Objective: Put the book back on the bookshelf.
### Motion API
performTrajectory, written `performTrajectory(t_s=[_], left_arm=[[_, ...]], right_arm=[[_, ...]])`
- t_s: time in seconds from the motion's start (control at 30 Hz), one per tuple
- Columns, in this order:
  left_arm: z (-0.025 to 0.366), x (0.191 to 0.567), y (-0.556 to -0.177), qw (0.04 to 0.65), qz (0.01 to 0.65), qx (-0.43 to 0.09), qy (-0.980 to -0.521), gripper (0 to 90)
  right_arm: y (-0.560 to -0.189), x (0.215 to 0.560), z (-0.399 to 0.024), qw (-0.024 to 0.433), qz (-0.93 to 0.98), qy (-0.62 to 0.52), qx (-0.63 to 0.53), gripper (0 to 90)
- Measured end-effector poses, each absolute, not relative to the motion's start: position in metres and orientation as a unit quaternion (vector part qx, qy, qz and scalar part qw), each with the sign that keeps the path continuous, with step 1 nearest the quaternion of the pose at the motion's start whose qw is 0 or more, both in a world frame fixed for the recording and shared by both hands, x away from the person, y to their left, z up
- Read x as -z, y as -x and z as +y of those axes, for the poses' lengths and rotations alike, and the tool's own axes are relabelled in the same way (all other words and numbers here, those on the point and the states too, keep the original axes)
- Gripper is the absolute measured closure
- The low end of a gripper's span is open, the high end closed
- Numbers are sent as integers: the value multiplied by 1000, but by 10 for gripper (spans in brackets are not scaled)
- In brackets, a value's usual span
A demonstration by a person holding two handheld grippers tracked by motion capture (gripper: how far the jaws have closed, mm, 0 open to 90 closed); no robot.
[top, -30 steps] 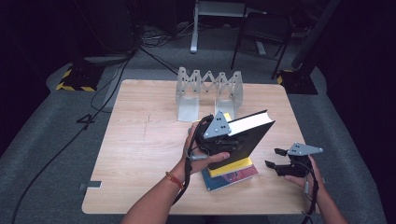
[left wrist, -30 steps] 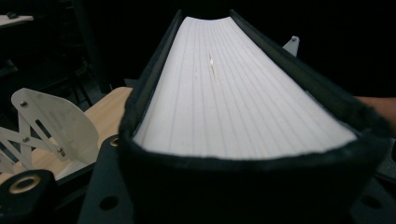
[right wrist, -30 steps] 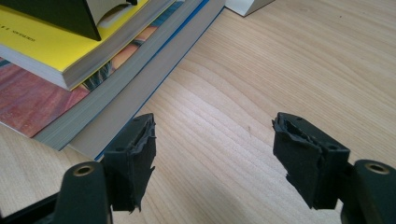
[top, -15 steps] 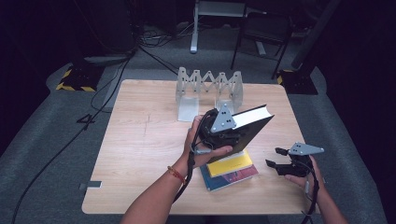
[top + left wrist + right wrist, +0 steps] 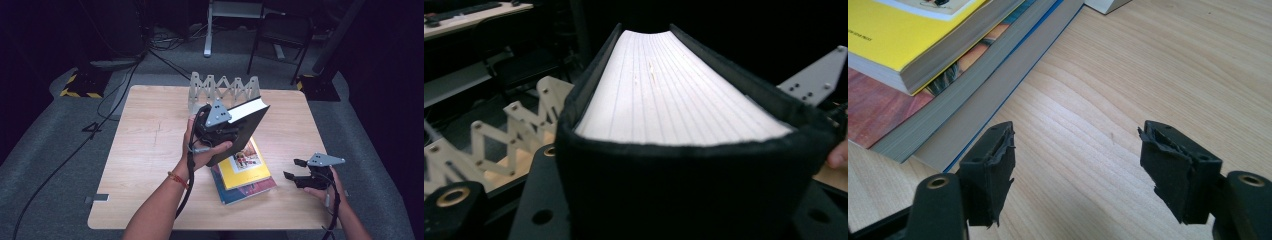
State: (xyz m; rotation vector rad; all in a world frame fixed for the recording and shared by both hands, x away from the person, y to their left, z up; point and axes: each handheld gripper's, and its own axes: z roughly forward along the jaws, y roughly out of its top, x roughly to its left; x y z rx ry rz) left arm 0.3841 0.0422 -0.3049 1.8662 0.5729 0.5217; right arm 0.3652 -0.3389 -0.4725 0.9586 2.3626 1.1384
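In the high view the table point(image 5: 145, 150) fills the middle of the frame, and a pale zigzag rack point(image 5: 223, 89) stands at its upper middle edge. Just below the rack, at the centre of the frame, the left gripper point(image 5: 220, 131) is clamped on a thick black book point(image 5: 247, 122), which is lifted clear of the table and tilted, its white page edge turned up and to the right. In the left gripper view the book's spine sits between the jaws at the bottom of the frame, with the rack at lower left. Below the raised book, at lower centre, lies a stack of books point(image 5: 245, 172) with a yellow one on top. At the lower right of the high view the right gripper point(image 5: 299, 172) rests low by the table edge, well apart from the stack; in the right gripper view its jaws stand wide apart with nothing between them, over bare wood
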Motion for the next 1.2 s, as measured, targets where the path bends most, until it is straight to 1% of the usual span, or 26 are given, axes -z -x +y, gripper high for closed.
performTrajectory(t_s=[0.43,0.47,0.67,0.87,1.2], left_arm=[[91,294,-397,541,300,-252,-744,521],[99,291,-400,540,311,-258,-739,521],[114,290,-411,528,346,-276,-725,522],[124,295,-426,515,392,-288,-706,522],[118,308,-456,492,427,-306,-695,522]], right_arm=[[-368,479,-335,169,841,-337,-388,308],[-368,479,-335,168,842,-336,-387,308],[-368,480,-334,168,845,-336,-380,308],[-367,481,-334,169,848,-334,-375,308],[-367,482,-332,175,853,-326,-367,308]])
